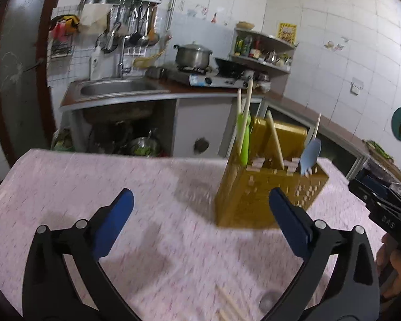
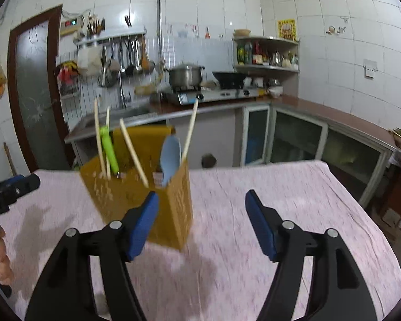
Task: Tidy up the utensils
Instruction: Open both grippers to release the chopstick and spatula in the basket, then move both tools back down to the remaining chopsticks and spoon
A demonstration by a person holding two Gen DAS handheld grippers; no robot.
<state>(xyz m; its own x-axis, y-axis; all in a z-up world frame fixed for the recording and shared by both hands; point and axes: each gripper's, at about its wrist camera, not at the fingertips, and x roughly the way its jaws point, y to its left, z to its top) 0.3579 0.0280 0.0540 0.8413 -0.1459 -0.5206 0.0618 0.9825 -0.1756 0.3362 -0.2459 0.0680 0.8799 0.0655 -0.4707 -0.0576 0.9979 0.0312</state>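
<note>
two tools gaping, empty: left tool (image 1: 200,211), right tool (image 2: 201,211) | one holder (image 2: 136,195) | four chopsticks (image 2: 133,152)

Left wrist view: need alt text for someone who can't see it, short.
The open left gripper, its blue pads holding nothing, points over a pink tablecloth toward a yellow utensil holder with chopsticks, a green utensil and a light blue spoon. More chopsticks lie at the bottom edge; a kitchen sink and stove sit behind.

The holder (image 2: 136,200) stands on the table (image 2: 280,200), with chopsticks (image 2: 133,152) and a spoon (image 2: 169,157) in it; the counter (image 2: 227,103) lies behind.
</note>
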